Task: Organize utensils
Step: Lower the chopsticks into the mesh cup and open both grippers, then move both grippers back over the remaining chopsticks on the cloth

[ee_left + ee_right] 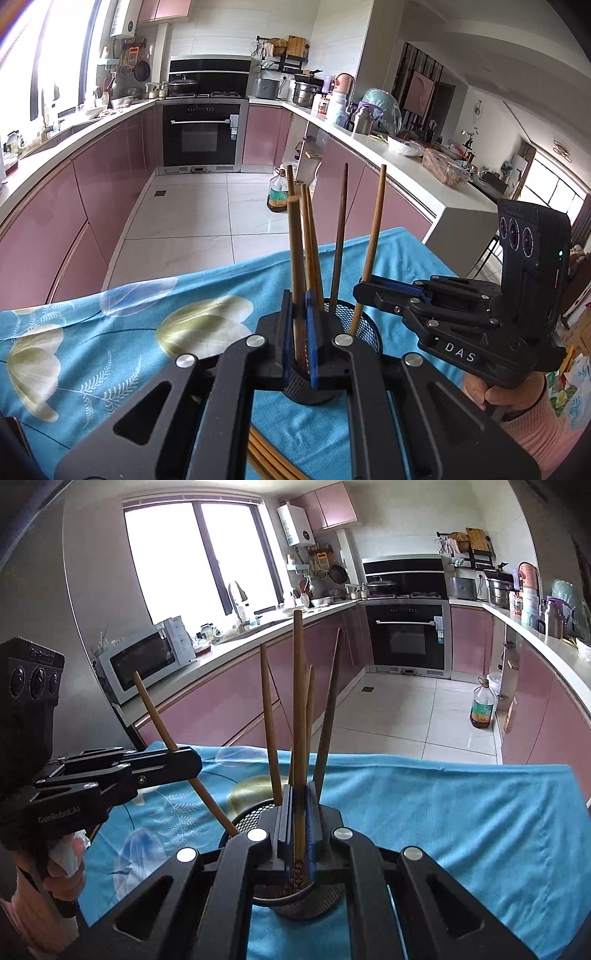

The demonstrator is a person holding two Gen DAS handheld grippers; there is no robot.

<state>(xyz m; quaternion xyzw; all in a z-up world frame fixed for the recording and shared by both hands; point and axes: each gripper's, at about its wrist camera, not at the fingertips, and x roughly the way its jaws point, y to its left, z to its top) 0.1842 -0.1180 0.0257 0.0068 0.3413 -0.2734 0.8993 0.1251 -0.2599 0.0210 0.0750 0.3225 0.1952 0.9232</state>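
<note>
A black mesh cup (369, 332) (247, 821) stands on a blue flowered cloth (110, 332) (443, 812), with several wooden chopsticks (341, 229) (267, 720) upright in it. My left gripper (298, 306) (192, 760) is shut on one light chopstick (294, 258) (166, 734), which tilts with its lower end at the cup's rim. From the other side, my right gripper (299, 794) (360, 290) is shut on another chopstick (298, 701) (373, 240); its lower end dips into the cup. More chopsticks (266, 458) lie on the cloth under the left gripper.
The cloth's far edge drops to a tiled kitchen floor where an oil bottle (277, 195) (482, 709) stands. Pink cabinets line both sides. A microwave (147, 661) sits on the counter beyond the cloth. A hand in a pink sleeve (517, 398) holds the right gripper.
</note>
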